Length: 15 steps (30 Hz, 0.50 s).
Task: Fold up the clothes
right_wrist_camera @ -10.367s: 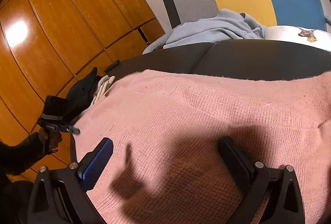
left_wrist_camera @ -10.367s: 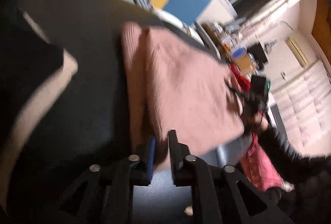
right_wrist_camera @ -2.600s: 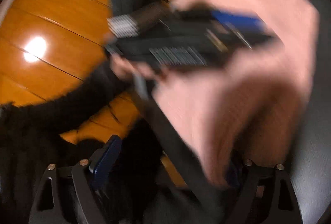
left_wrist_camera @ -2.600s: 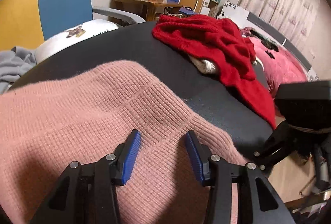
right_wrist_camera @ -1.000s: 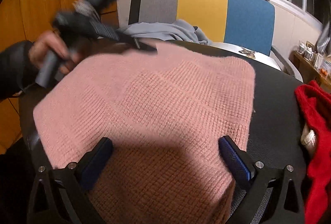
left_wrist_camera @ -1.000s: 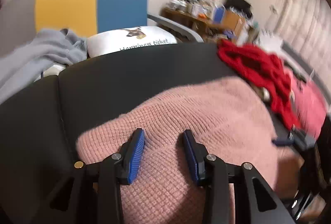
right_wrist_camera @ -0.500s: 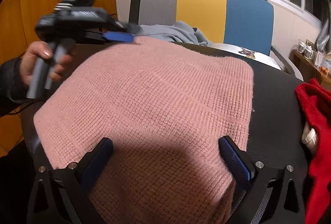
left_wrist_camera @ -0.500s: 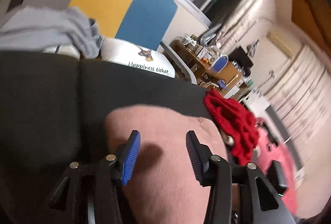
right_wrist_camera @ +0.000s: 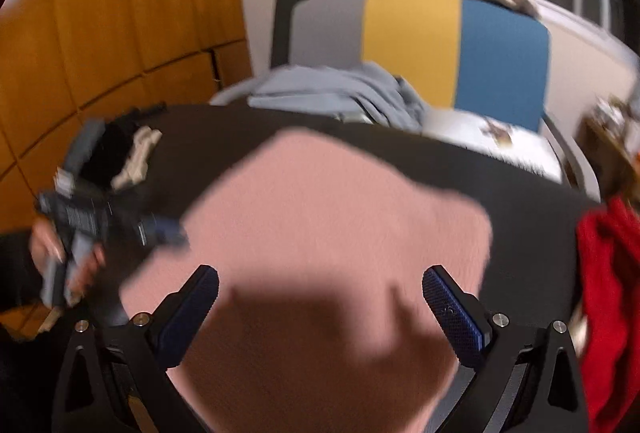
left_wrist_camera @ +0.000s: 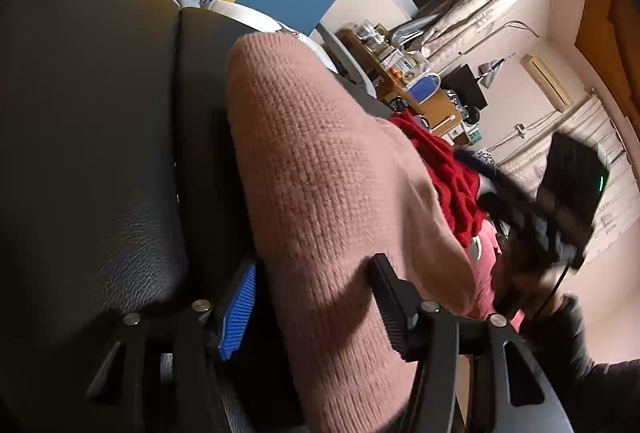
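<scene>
A folded pink knit sweater point(left_wrist_camera: 320, 169) lies on a black padded surface point(left_wrist_camera: 100, 113). My left gripper point(left_wrist_camera: 308, 297) is open, its jaws on either side of the sweater's near left edge. In the right wrist view the sweater point(right_wrist_camera: 332, 233) is blurred. My right gripper point(right_wrist_camera: 320, 297) is wide open above its near edge and holds nothing. The left gripper point(right_wrist_camera: 160, 229) shows there at the sweater's left side. The right gripper's body shows in the left wrist view point(left_wrist_camera: 560, 201), its fingertips hidden.
A red garment point(left_wrist_camera: 448, 169) lies to the sweater's right, also in the right wrist view point(right_wrist_camera: 608, 297). A grey garment point(right_wrist_camera: 340, 93) lies on a chair with a grey, yellow and blue back point(right_wrist_camera: 440, 45). A dark and cream garment point(right_wrist_camera: 128, 153) lies at the far left.
My left gripper has swung down to the sweater's left edge, its jaws now astride it. My right gripper has pulled back and risen; the sweater looks smaller in its view.
</scene>
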{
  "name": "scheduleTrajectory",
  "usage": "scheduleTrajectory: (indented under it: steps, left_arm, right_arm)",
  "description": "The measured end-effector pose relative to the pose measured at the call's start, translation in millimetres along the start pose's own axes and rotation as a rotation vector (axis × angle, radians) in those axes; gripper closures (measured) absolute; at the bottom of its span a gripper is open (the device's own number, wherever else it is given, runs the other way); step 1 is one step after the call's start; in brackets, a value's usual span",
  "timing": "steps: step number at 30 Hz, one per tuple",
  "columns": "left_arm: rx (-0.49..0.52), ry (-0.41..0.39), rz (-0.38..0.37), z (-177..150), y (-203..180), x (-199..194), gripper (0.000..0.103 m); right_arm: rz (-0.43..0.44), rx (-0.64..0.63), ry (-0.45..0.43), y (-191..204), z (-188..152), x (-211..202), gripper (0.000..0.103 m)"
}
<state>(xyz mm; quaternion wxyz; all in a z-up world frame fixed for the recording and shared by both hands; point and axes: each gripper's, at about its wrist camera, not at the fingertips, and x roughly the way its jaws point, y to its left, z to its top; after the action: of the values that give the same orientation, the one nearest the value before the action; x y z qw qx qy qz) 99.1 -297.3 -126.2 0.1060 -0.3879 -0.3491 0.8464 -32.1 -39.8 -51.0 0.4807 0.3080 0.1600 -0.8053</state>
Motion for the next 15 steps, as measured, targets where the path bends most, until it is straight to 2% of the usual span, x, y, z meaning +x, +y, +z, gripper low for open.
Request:
scheduleTrajectory:
  steps: [2,4,6,7,8,9,15]
  left_arm:
    - [-0.008,-0.005,-0.009,-1,1,6,0.041]
    - [0.035,-0.008,0.035,-4,-6,10,0.041]
    - [0.079,-0.008,0.088,-8,-13,14,0.048]
    - [0.101,-0.007,0.115,-9,-17,16,0.050]
    - [0.105,-0.006,0.126,-10,-18,17,0.052]
    - [0.095,-0.006,0.123,-9,-17,17,0.052]
    - [0.081,-0.039,0.070,-9,-15,18,0.042]
  right_arm:
    - [-0.025,0.000,0.047,-4,21,18,0.000]
    - [-0.037,0.059,0.085,-20,31,45,0.000]
    - [-0.019,0.126,0.141,-32,30,74,0.000]
    - [-0.039,0.136,0.214,-36,23,99,0.000]
    - [-0.022,0.154,0.244,-39,16,115,0.000]
    - [0.003,0.182,0.190,-42,10,117,0.000]
    - [0.046,0.221,0.149,-49,10,105,0.000]
